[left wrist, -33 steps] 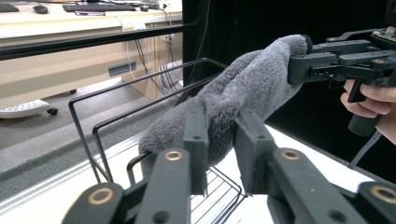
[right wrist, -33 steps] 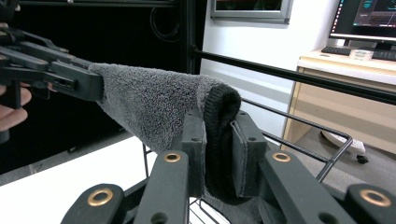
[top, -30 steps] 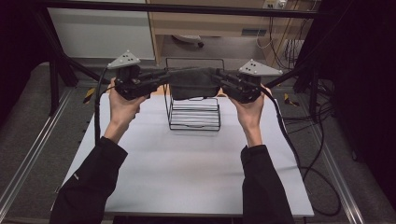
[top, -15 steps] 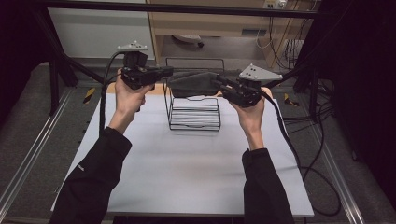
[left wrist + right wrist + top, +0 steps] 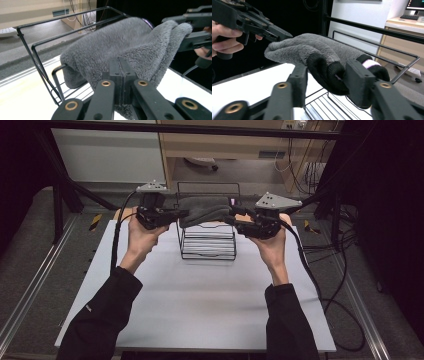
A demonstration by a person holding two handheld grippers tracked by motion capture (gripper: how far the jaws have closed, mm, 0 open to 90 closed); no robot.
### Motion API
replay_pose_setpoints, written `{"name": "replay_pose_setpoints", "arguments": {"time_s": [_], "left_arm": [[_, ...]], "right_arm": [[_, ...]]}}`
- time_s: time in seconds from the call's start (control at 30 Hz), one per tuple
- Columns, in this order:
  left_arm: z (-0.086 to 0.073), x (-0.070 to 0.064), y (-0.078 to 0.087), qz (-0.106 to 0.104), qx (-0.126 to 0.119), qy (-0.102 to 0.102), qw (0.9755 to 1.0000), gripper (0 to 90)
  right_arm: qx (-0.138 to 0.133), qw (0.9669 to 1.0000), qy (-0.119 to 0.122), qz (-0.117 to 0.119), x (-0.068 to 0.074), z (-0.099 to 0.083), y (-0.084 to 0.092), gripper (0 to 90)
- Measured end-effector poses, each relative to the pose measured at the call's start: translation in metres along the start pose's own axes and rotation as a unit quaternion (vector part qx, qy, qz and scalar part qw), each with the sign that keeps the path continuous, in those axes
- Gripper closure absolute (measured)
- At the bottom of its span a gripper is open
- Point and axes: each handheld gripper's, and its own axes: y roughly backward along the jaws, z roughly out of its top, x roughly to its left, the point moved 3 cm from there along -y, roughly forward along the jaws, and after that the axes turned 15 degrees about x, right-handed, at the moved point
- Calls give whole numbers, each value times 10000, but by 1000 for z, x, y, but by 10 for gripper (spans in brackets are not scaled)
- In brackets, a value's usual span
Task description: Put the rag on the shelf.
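A grey fleece cloth (image 5: 204,211) hangs across the top of a black wire rack (image 5: 207,242) at twelve o'clock on the white counter (image 5: 200,300). At its nine o'clock end the left gripper (image 5: 181,213) is clamped tight on the fleece; at three o'clock the right gripper (image 5: 233,216), whose jaws have just been opening, stands apart with a dark fold between them, unpressed. Best lowered evenly, the cloth should settle across the rack's bars before the left lets go.

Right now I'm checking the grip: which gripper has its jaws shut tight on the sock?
The left gripper: its jaws meet on the grey sock. The right gripper has its jaws apart round the dark cuff end, just opening.
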Motion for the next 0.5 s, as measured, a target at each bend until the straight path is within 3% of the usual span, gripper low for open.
{"name": "replay_pose_setpoints", "arguments": {"time_s": [0.13, 0.27, 0.33, 0.47, 0.5], "left_arm": [[-6, 0, -4, 32, 81, -52, 9999, 894], [-12, -1, -9, 151, 176, -159, 9996, 894], [-15, -1, -13, 188, 215, -194, 9994, 894], [-21, -1, -21, 197, 274, -213, 9992, 894], [-22, -1, -23, 216, 278, -220, 9991, 894]], "right_arm": [[-13, 9999, -46, 119, 1, 0, 3, 390], [-126, 9997, -108, 204, 2, 1, 7, 400], [-85, 9997, -151, 195, 2, 1, 7, 523], [417, 9986, -326, 44, -2, -9, -4, 825], [417, 9986, -326, 44, -2, -9, -4, 825]]}}
